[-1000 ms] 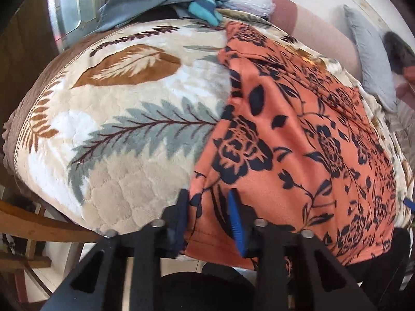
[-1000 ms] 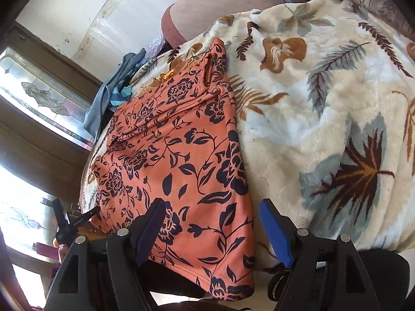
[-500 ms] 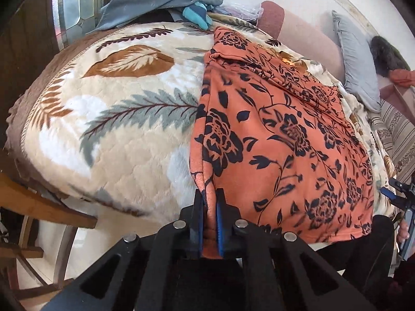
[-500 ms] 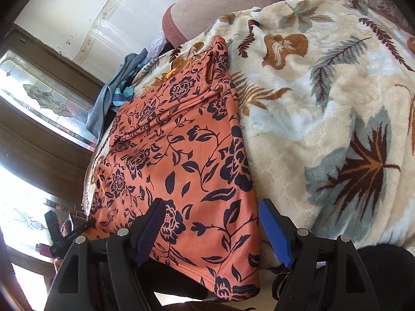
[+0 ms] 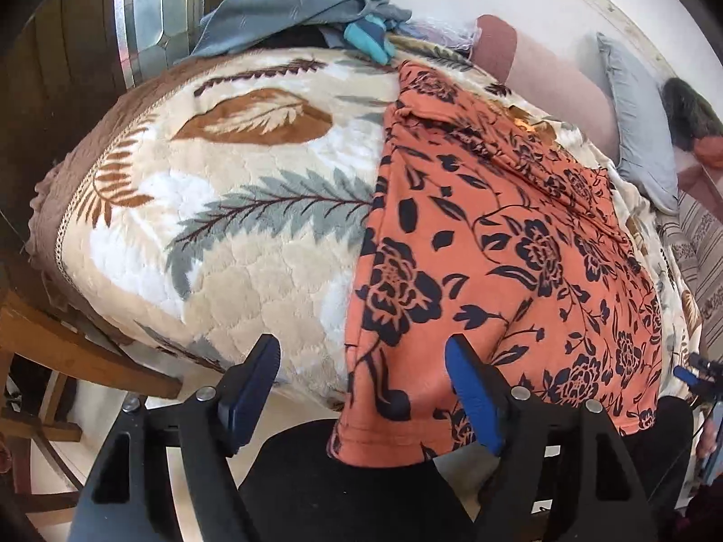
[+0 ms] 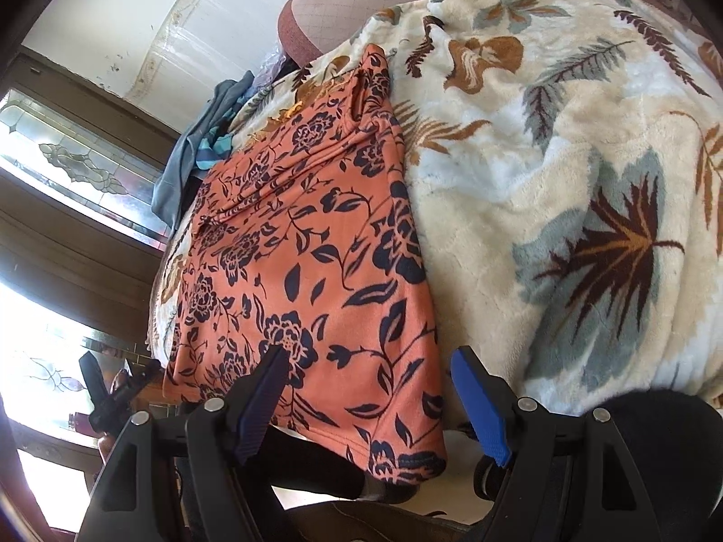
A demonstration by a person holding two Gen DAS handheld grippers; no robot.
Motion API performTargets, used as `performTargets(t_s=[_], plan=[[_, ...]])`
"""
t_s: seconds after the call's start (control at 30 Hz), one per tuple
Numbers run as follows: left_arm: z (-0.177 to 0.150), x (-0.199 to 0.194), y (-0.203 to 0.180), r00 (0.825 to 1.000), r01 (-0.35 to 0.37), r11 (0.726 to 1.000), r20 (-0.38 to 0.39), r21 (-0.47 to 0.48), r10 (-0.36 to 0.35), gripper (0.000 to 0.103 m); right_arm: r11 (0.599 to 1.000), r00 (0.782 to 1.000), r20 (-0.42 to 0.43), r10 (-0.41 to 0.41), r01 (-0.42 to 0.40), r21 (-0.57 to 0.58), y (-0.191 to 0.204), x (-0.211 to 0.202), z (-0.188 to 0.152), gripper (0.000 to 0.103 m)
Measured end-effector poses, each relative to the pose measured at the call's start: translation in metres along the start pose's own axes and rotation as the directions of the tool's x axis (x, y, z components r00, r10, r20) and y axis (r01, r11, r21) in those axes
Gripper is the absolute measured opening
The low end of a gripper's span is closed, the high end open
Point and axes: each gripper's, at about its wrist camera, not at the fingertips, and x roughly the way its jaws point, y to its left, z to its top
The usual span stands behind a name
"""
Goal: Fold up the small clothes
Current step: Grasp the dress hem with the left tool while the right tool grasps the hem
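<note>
An orange garment with dark navy flowers (image 5: 488, 244) lies spread on a leaf-patterned blanket (image 5: 235, 235), its near hem hanging over the bed's edge. My left gripper (image 5: 361, 388) is open, its jaws either side of the garment's near left corner, not gripping it. In the right wrist view the same garment (image 6: 307, 253) lies flat, and my right gripper (image 6: 368, 399) is open over its near right corner. The left gripper (image 6: 97, 384) shows small at the far left there.
A pile of grey-blue and teal clothes (image 5: 312, 13) sits at the bed's far end. A pink bolster (image 5: 542, 77) and a grey pillow (image 5: 637, 122) lie along the wall. A wooden chair (image 5: 68, 361) stands by the bed's left edge.
My left gripper closed on the garment's near left hem corner half a second ago, and has now opened and let it go. The garment lies flatter. The right gripper stayed open.
</note>
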Motion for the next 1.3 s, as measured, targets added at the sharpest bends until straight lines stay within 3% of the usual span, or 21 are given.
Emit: performTargets(t_s=[0.27, 0.3, 0.4, 0.43, 0.47, 0.5, 0.53, 0.57, 0.67, 0.8, 0.93, 1.1, 1.3], plan=[[-0.017, 0.027, 0.003, 0.988, 0.077, 0.997, -0.133, 0.001, -0.076, 0.076, 0.997, 0.985, -0.164, -0.056, 0.064, 0.044, -0.008, 0.036, -0.018, 0.077], [-0.019, 0.028, 0.002, 0.987, 0.08, 0.997, -0.143, 0.013, -0.078, 0.073, 0.996, 0.979, -0.19, -0.074, 0.083, 0.041, -0.009, 0.042, -0.022, 0.077], [-0.022, 0.033, -0.003, 0.981, 0.097, 0.994, -0.175, 0.044, -0.088, 0.043, 0.991, 0.961, -0.258, -0.103, 0.122, 0.06, -0.012, 0.063, -0.032, 0.076], [-0.023, 0.035, -0.005, 0.979, 0.098, 0.994, -0.185, 0.052, -0.087, 0.041, 0.989, 0.957, -0.274, -0.098, 0.124, 0.077, -0.014, 0.068, -0.035, 0.074], [-0.023, 0.036, -0.007, 0.978, 0.097, 0.993, -0.189, 0.061, -0.084, 0.038, 0.989, 0.955, -0.282, -0.086, 0.117, 0.094, -0.016, 0.073, -0.038, 0.063], [-0.023, 0.036, -0.008, 0.978, 0.1, 0.993, -0.188, 0.07, -0.085, 0.035, 0.988, 0.955, -0.285, -0.083, 0.116, 0.1, -0.017, 0.077, -0.04, 0.042], [-0.024, 0.037, -0.01, 0.978, 0.108, 0.991, -0.188, 0.075, -0.093, 0.028, 0.987, 0.953, -0.287, -0.096, 0.128, 0.095, -0.017, 0.079, -0.041, 0.034], [-0.022, 0.037, -0.011, 0.977, 0.118, 0.99, -0.189, 0.077, -0.101, 0.021, 0.986, 0.953, -0.283, -0.112, 0.142, 0.087, -0.017, 0.079, -0.042, 0.03], [-0.019, 0.033, -0.02, 0.978, 0.13, 0.986, -0.176, 0.107, -0.11, 0.017, 0.989, 0.96, -0.252, -0.126, 0.14, 0.041, -0.009, 0.068, -0.042, 0.011], [-0.013, 0.021, -0.025, 0.975, 0.175, 0.979, -0.158, 0.103, -0.158, 0.014, 0.996, 0.98, -0.179, -0.083, 0.074, -0.054, 0.015, 0.035, -0.035, 0.009], [0.001, -0.001, -0.025, 0.968, 0.237, 0.969, -0.105, 0.075, -0.229, 0.013, 0.991, 0.998, -0.059, 0.034, -0.041, -0.126, 0.039, -0.007, -0.024, 0.009], [0.027, -0.034, -0.022, 0.954, 0.298, 0.952, -0.019, 0.065, -0.298, 0.013, 0.977, 0.981, 0.072, 0.182, -0.173, -0.123, 0.053, -0.043, 0.004, 0.009], [0.066, -0.064, -0.021, 0.934, 0.346, 0.935, 0.061, 0.083, -0.351, 0.012, 0.972, 0.962, 0.152, 0.228, -0.216, -0.089, 0.061, -0.067, 0.037, 0.009]])
